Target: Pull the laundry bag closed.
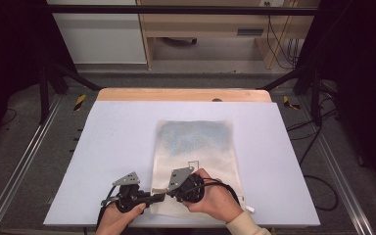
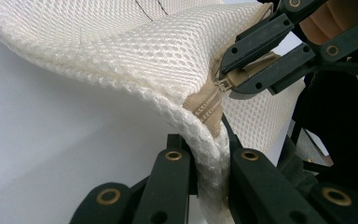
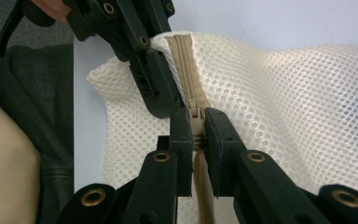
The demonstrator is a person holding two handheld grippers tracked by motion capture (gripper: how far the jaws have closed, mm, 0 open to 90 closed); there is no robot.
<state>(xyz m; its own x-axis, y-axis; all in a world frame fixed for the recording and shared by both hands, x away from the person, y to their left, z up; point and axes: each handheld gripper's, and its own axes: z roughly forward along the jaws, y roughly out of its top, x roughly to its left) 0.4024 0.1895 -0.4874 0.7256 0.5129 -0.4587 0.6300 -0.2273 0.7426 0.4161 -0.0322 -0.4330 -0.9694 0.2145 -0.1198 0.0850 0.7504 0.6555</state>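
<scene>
A white mesh bag lies flat on the pale table, with its zipped edge nearest me. My left gripper is shut on the bag's near-left corner, and the bunched mesh edge is squeezed between its jaws. Right beside it, my right gripper is shut on the tan zipper's slider, which sits between the jaws. In the left gripper view the right gripper pinches that slider just beyond the corner. The bag's corner is lifted off the table; the tan zipper runs up towards the left gripper.
A wooden strip edges the table's far side, with cabinets beyond it. Black frame posts and floor cables flank the table. A small white tag pokes out at the bag's near-right corner.
</scene>
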